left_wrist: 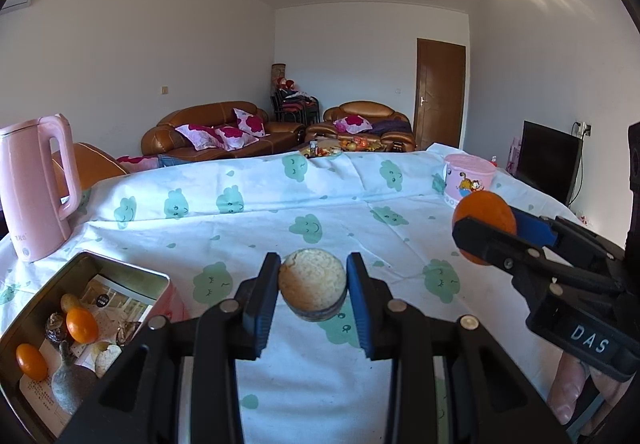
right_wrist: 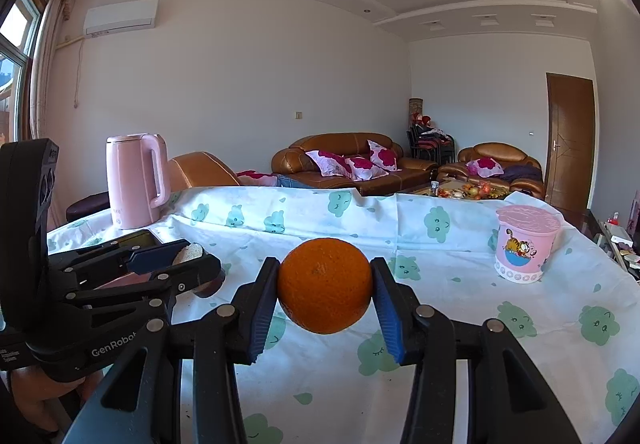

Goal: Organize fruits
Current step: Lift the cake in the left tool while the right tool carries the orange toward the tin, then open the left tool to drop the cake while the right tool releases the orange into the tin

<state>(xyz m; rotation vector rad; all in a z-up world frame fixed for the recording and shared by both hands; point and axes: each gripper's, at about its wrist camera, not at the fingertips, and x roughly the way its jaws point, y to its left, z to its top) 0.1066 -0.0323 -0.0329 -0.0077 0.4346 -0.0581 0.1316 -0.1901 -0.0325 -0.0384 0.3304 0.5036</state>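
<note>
My left gripper (left_wrist: 313,278) is shut on a pale, rough round fruit (left_wrist: 313,286) and holds it above the cloud-print tablecloth (left_wrist: 260,228). Seen from the right wrist, that left gripper (right_wrist: 196,262) comes in from the left, and only a sliver of the pale fruit (right_wrist: 191,252) shows between its blue pads. My right gripper (right_wrist: 325,288) is shut on a round orange (right_wrist: 325,284), also held off the cloth. In the left wrist view, the right gripper (left_wrist: 486,230) and its orange (left_wrist: 486,210) hang at the right. An open metal tin (left_wrist: 120,264) at lower left holds small orange fruits (left_wrist: 82,324) and other pieces.
A pink kettle (left_wrist: 34,188) (right_wrist: 134,180) stands at the table's far left, behind the tin. A pink cartoon cup (left_wrist: 468,180) (right_wrist: 524,248) stands at the far right. Brown sofas and a low table lie beyond the table's far edge.
</note>
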